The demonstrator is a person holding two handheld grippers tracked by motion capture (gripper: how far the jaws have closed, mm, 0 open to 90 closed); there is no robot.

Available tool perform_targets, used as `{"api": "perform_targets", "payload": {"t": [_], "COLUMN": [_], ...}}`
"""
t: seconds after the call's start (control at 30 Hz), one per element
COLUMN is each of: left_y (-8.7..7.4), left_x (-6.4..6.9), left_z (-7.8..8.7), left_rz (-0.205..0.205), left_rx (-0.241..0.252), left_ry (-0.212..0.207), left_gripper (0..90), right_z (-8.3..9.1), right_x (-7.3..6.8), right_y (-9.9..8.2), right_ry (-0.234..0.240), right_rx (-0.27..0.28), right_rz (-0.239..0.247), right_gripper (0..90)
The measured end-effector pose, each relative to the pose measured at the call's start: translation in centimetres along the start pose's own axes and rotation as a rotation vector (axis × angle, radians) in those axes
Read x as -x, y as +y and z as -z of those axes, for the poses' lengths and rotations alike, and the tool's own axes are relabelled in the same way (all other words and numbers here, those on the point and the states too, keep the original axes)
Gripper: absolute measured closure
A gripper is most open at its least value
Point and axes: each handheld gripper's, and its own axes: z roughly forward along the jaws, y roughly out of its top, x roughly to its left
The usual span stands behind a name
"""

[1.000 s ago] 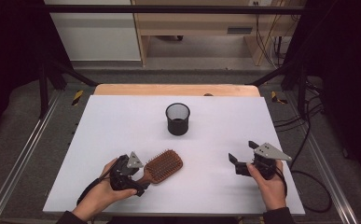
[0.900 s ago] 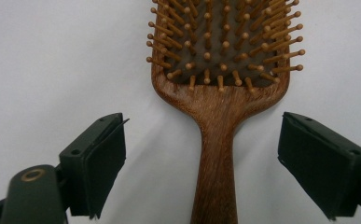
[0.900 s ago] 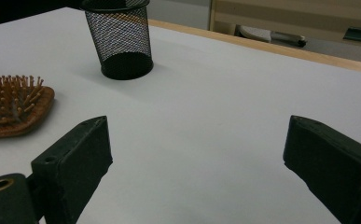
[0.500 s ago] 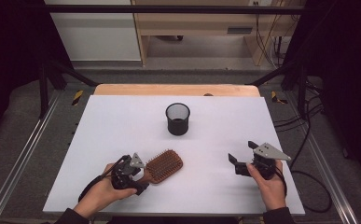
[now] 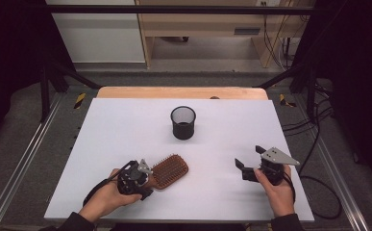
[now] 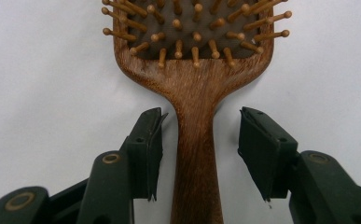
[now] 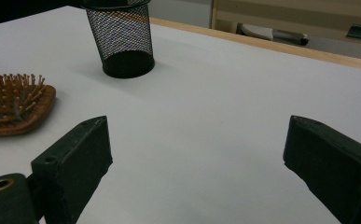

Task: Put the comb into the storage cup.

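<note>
A wooden paddle hairbrush point(image 5: 170, 171) lies bristles up on the white table point(image 5: 126, 130), left of centre near the front. My left gripper point(image 5: 145, 177) is at its handle end. In the left gripper view the handle point(image 6: 197, 154) runs between the two pads, with a thin gap at the left pad point(image 6: 145, 149) and a wider one at the right. The jaws have just been closing on it, and the left gripper point(image 6: 200, 140) is still open. My right gripper point(image 5: 249, 157) rests near the front right, open, with bare table between its jaws point(image 7: 197, 144).
A black mesh cup point(image 5: 183, 122) stands upright behind the brush at mid-table, and in the right gripper view the cup point(image 7: 120, 39) is beyond the hairbrush point(image 7: 15, 105). A wooden strip point(image 5: 183, 92) edges the far side. Cables point(image 5: 313, 144) lie on the floor at right.
The left gripper's jaws have narrowed around the brush handle. Both hands and the brush have stayed where they were.
</note>
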Motion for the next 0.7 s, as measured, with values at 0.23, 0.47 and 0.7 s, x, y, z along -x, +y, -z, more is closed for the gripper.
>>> {"api": "perform_targets", "payload": {"t": [0.23, 0.47, 0.7], "left_y": [0.18, 0.65, 0.96], "left_x": [-0.38, -0.31, 0.12], "left_z": [-0.12, -0.24, -0.38], "left_rz": [0.006, -0.021, -0.038], "left_rx": [-0.008, -0.037, -0.059], "left_ry": [-0.003, 0.014, 0.03], "left_gripper": [57.0, 62.8, 65.5], "right_z": [-0.03, -0.07, -0.14], "right_x": [-0.02, -0.02, -0.06], "right_y": [-0.01, -0.02, -0.04], "right_ry": [0.001, 0.001, 0.005], "right_rx": [-0.001, -0.003, -0.007], "right_rz": [0.002, 0.005, 0.005], "right_gripper": [7.7, 7.7, 7.8]}}
